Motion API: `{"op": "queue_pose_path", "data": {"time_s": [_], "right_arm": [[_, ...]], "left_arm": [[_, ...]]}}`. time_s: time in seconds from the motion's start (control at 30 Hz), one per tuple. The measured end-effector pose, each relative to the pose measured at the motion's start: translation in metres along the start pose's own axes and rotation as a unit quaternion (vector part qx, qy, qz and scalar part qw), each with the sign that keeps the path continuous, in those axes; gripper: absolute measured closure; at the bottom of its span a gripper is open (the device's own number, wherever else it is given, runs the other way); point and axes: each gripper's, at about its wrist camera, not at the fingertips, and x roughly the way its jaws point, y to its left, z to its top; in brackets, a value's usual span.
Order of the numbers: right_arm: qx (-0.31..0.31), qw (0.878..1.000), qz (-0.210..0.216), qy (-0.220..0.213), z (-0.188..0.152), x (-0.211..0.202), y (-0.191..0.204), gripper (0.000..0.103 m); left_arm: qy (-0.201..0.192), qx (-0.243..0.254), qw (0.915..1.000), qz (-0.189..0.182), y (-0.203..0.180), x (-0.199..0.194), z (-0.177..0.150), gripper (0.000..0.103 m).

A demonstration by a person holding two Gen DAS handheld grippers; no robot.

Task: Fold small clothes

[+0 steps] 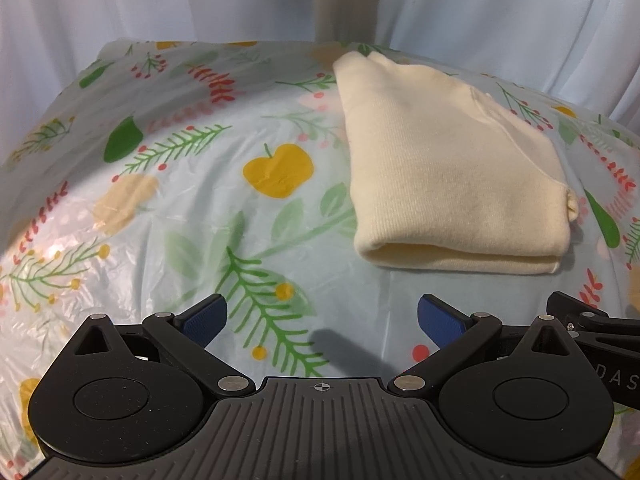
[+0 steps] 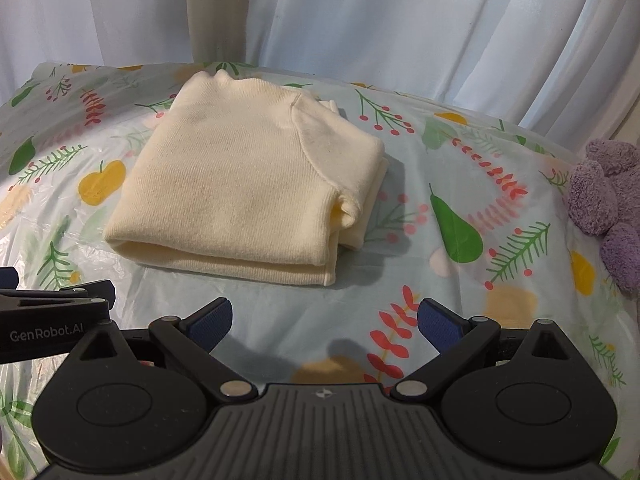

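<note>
A cream knitted sweater (image 1: 440,168) (image 2: 248,184) lies folded into a flat bundle on the table, its folded edge toward me. My left gripper (image 1: 322,318) hovers open near the table's front, left of and short of the sweater, with nothing between its blue pads (image 1: 204,318). My right gripper (image 2: 324,320) is also open and empty, just in front of the sweater's right corner. Part of the right gripper (image 1: 592,324) shows at the right edge of the left wrist view, and part of the left gripper (image 2: 48,320) shows at the left edge of the right wrist view.
A plastic tablecloth (image 1: 200,200) (image 2: 460,280) printed with fruit and leaves covers the table. A purple plush toy (image 2: 612,204) sits at the table's right edge. White curtains (image 2: 380,20) hang behind the table.
</note>
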Motion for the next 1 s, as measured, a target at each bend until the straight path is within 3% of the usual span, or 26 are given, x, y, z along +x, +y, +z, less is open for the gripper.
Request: {"op": "queue_pose_path", "data": {"time_s": [1.0], "right_arm": [[0.016, 1.000, -0.006, 0.002, 0.000, -0.002, -0.010, 0.004]], "left_arm": [[0.004, 0.013, 0.9999, 0.002, -0.003, 0.003, -0.003, 0.000]]}}
